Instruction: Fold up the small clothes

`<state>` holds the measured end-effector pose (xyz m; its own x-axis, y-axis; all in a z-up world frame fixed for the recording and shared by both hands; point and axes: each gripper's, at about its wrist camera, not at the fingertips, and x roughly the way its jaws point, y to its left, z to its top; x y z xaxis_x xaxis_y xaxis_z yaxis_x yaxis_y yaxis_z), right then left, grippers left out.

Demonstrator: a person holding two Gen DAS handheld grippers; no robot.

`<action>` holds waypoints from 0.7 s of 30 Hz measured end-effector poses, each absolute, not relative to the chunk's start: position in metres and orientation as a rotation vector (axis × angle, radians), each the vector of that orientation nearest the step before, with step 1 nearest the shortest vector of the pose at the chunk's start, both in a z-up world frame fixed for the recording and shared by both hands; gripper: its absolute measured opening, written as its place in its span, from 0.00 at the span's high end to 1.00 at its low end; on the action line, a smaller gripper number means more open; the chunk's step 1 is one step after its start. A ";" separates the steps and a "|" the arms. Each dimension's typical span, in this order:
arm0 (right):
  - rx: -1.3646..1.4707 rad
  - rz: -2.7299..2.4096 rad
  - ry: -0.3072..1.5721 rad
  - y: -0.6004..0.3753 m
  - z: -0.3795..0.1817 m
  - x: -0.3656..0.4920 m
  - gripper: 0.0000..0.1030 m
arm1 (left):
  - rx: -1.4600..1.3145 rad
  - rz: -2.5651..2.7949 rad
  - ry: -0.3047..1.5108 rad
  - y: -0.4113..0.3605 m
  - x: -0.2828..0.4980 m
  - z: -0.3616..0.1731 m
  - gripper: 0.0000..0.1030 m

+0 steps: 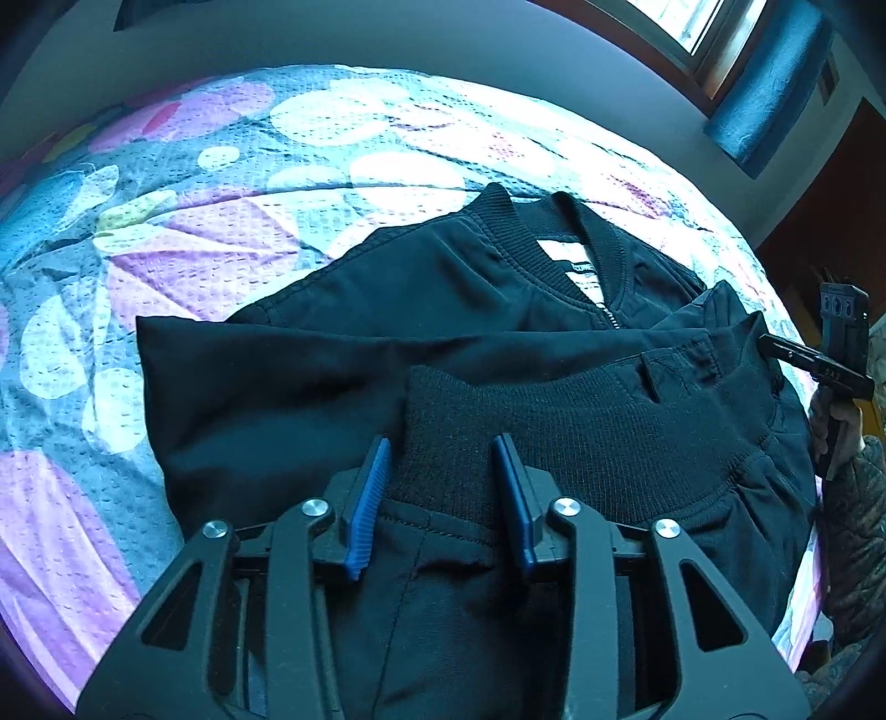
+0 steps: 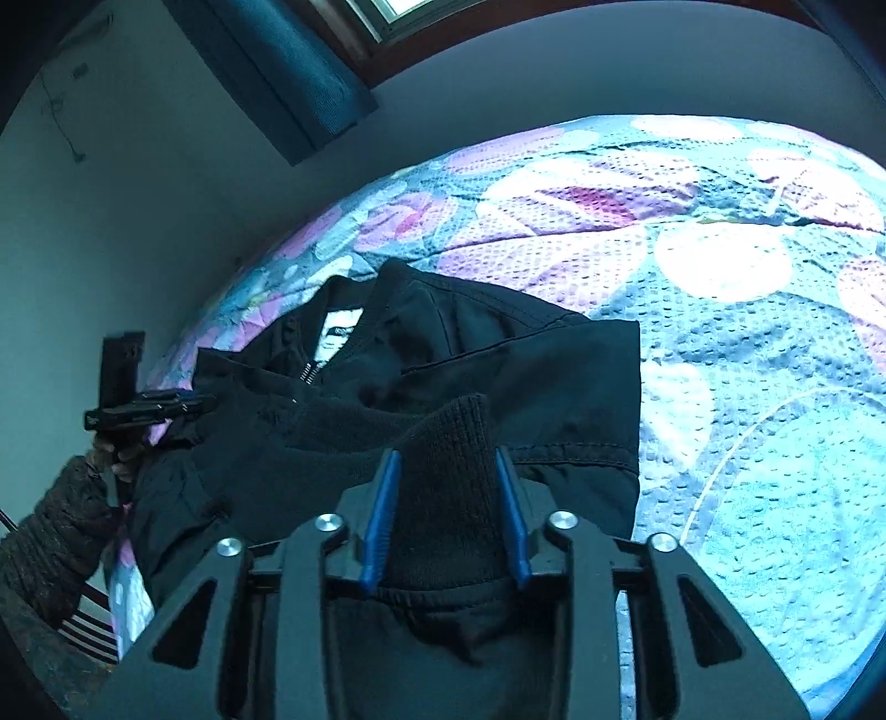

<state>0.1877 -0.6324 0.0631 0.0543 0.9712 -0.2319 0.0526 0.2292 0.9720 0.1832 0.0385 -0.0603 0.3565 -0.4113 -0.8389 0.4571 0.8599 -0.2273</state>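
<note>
Black jacket [image 1: 387,310] lies on the patterned bed cover [image 1: 221,183] | your left claw [image 1: 443,498] grips its ribbed hem [image 1: 554,421] | your right claw [image 2: 448,515] grips that hem's other end.

Black jacket [image 1: 421,332] spread on the bed's patterned quilt [image 1: 183,232], ribbed collar [image 1: 531,238] and white label [image 1: 576,260] at the far side, zipper closed below the collar. Ribbed hem [image 1: 581,437] lifted and doubled back over the body, held between the blue pads [image 1: 368,498] of the left claw [image 1: 443,487], with the pads parted around the thick knit. Right claw [image 1: 797,354] at the hem's far right corner, gripped by a hand [image 1: 836,437] in a dark sleeve; window [image 1: 703,27] and blue curtain [image 1: 769,83] above.
</note>
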 end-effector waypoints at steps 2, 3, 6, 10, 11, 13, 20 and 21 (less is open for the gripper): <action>1.073 0.947 1.286 -0.636 0.068 0.186 0.86 | 0.054 -0.547 1.055 0.039 0.181 -0.058 0.74; 1.076 0.939 1.271 -0.640 0.070 0.186 0.87 | 0.060 -0.541 1.041 0.039 0.178 -0.056 0.75; 1.055 0.909 1.233 -0.650 0.083 0.184 0.89 | 0.089 -0.519 0.990 0.037 0.168 -0.048 0.80; 0.996 0.884 1.191 -0.657 0.104 0.185 0.90 | 0.143 -0.476 0.926 0.030 0.156 -0.036 0.82; 0.997 0.875 1.179 -0.660 0.108 0.187 0.90 | 0.146 -0.468 0.903 0.029 0.152 -0.031 0.82; 1.003 0.860 1.156 -0.666 0.116 0.191 0.90 | 0.135 -0.461 0.869 0.031 0.149 -0.020 0.82; 1.037 0.800 1.084 -0.681 0.129 0.216 0.90 | 0.049 -0.424 0.768 0.044 0.160 0.020 0.82; 1.044 0.793 1.078 -0.681 0.128 0.223 0.90 | 0.041 -0.418 0.761 0.044 0.166 0.024 0.82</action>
<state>0.2226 -0.6813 0.1282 0.3001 0.9035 -0.3061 -0.0237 0.3278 0.9445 0.1658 0.0444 0.0243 0.6460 -0.3529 -0.6769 0.3821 0.9171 -0.1136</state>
